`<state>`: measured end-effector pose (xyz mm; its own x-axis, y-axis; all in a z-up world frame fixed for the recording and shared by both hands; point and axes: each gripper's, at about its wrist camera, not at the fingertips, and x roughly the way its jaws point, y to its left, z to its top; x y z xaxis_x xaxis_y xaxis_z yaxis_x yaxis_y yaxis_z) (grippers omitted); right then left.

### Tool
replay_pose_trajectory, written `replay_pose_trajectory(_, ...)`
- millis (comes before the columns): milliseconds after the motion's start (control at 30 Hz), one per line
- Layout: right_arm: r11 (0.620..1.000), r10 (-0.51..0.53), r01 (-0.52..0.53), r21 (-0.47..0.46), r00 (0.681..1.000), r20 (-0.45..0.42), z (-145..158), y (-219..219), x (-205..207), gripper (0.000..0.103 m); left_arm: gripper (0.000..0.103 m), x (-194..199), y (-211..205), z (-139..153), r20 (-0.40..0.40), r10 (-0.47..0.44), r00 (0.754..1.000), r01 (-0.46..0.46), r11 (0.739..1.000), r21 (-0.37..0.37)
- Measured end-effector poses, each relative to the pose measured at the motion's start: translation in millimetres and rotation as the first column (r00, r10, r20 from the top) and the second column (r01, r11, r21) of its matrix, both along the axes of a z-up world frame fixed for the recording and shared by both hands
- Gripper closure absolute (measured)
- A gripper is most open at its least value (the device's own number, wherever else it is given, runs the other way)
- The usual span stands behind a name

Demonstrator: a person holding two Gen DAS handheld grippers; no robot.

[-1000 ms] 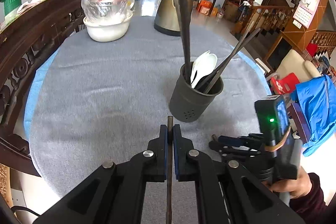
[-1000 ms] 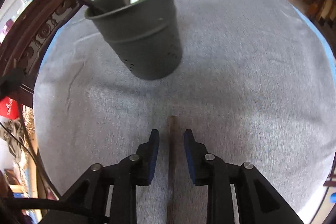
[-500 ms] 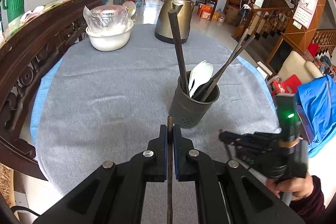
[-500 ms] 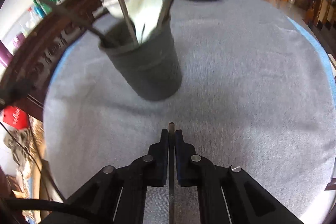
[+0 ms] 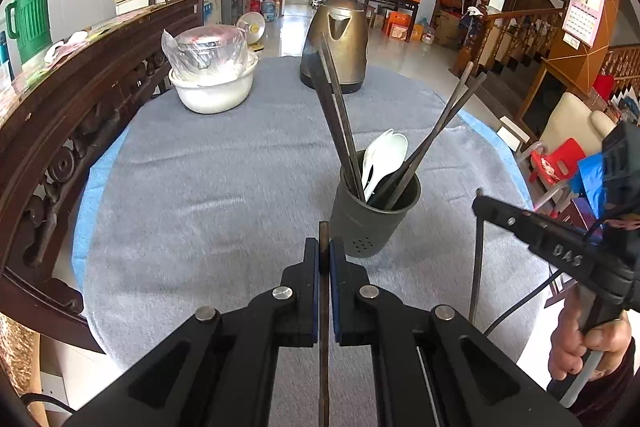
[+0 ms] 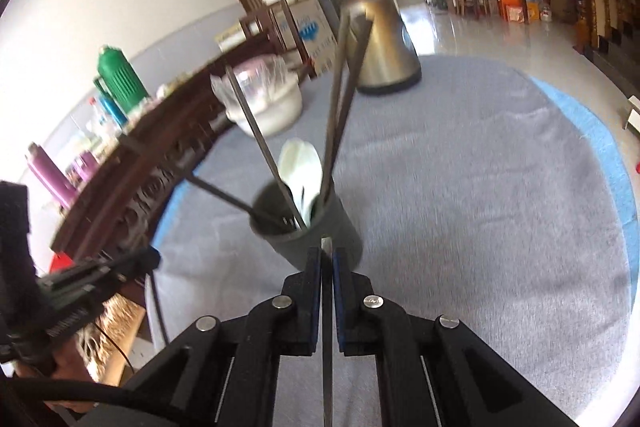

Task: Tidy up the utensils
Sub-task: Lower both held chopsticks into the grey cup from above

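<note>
Reading "DAS" (raised letters), right gripper (image 5: 480,197) grips chopstick (image 5: 476,259).

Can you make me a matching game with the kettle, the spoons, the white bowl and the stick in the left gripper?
Things:
1. kettle
2. white spoons
3. white bowl
4. chopstick in the left gripper

Matches:
A. inside the dark utensil cup
B. pinched between shut fingers
C. bronze-coloured, at the table's far side
D. covered with clear plastic

Pairs: 1-C, 2-A, 3-D, 4-B
</note>
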<state>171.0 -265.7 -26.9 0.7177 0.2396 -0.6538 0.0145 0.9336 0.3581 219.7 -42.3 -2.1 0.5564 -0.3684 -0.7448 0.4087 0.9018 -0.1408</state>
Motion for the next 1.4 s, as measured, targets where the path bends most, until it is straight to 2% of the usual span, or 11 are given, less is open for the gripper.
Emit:
replay_pose_trajectory(267,0.999,-0.032,0.026,0.047,0.993,0.115,25.2,-3.0,-12.5,0.097,0.098,-3.4,-3.7,10.3,0.034,0.0,0.999,0.0,1.0,0.014)
replay_pose_trajectory(567,0.996,-0.056,0.039,0.082,0.977,0.208,48.3,-4.6,-21.6,0.097,0.098,-6.5,-8.3,30.6,0.077,-0.01,0.997,0.011,1.0,-0.002)
replay_pose_trajectory(1067,0.994,-0.075,0.049,0.094,0.952,0.297,69.0,-5.7,-38.7,0.097,0.098,-12.9,-7.3,64.3,0.147,-0.011,0.989,0.022,0.997,-0.076)
replay_pose_trajectory(1400,0.996,-0.082,0.059,0.073,0.926,0.37,99.7,-3.0,-46.0,0.097,0.098,-6.5,-12.7,104.0,0.241,-0.006,0.971,0.035,0.993,-0.116)
